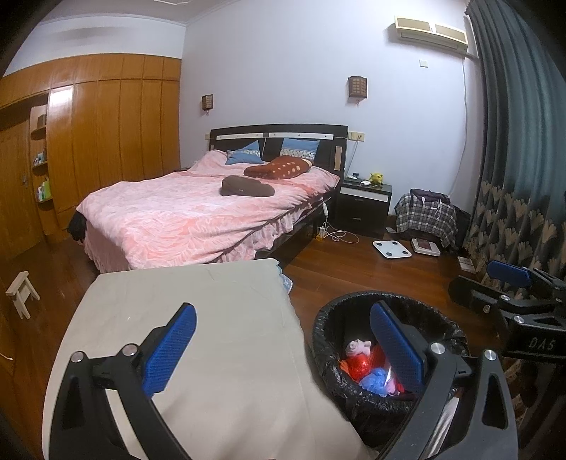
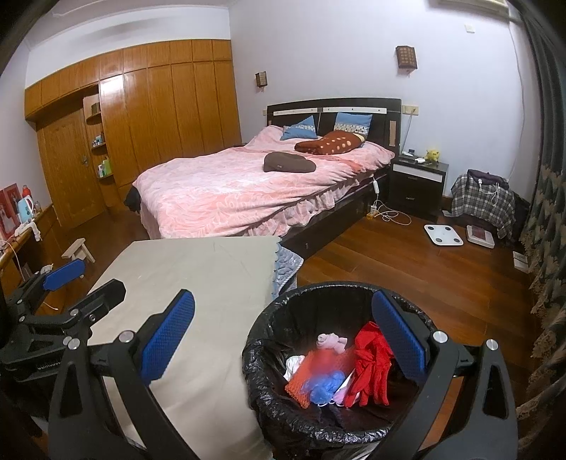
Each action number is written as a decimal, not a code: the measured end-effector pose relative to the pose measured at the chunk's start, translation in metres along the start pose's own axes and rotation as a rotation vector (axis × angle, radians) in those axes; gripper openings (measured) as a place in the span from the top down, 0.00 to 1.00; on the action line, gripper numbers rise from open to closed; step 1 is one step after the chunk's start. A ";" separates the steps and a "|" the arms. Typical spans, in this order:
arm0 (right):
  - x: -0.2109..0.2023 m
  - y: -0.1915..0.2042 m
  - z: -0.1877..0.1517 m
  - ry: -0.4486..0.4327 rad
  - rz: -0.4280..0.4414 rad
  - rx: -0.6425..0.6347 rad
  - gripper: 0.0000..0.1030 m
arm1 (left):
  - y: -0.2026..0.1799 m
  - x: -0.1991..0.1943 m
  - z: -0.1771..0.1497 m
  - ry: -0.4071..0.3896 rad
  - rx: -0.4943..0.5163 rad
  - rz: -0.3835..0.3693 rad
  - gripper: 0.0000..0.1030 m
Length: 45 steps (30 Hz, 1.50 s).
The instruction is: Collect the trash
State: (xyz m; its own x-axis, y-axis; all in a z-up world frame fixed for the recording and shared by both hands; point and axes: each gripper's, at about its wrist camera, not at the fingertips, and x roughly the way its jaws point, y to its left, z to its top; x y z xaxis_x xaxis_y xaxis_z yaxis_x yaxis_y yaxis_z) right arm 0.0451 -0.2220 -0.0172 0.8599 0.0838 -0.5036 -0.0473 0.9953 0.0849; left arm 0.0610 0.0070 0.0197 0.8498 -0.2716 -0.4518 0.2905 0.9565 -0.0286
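Wooden floor surrounds the beige table; beside it stands the bin holding trash. Behind is the bed. Left gripper and right gripper are both spread, holding nothing.

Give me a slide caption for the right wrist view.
Open right gripper above the black-lined trash bin holding red, pink and blue scraps, beside a beige-covered table.

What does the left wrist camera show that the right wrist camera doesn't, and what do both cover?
Only the left wrist view shows the whole air conditioner high on the wall; the right barely catches its bottom edge. Only the right wrist view shows the side shelf with a blue kettle and a red-framed photo. Both show the open left gripper and open right gripper, each holding nothing, the black-lined bin with red, blue and pink trash inside, the bare grey tabletop, and the pink bed.
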 end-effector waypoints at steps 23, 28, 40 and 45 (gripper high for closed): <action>-0.001 0.000 -0.001 -0.002 0.001 -0.002 0.05 | -0.002 -0.001 0.001 0.002 0.002 0.001 0.06; 0.000 0.000 -0.001 -0.002 0.001 -0.002 0.05 | -0.002 -0.001 0.001 0.002 0.002 0.001 0.06; -0.001 0.000 0.000 -0.002 0.001 -0.002 0.05 | -0.003 -0.001 0.001 0.003 0.003 0.003 0.06; -0.001 0.000 -0.001 0.000 0.000 -0.002 0.05 | -0.004 0.000 0.001 0.004 0.004 0.003 0.06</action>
State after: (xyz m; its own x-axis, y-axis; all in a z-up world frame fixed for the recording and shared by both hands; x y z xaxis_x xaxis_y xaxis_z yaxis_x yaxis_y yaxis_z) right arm 0.0443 -0.2216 -0.0175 0.8601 0.0835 -0.5033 -0.0479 0.9954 0.0833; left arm 0.0599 0.0036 0.0205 0.8489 -0.2687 -0.4552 0.2900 0.9567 -0.0240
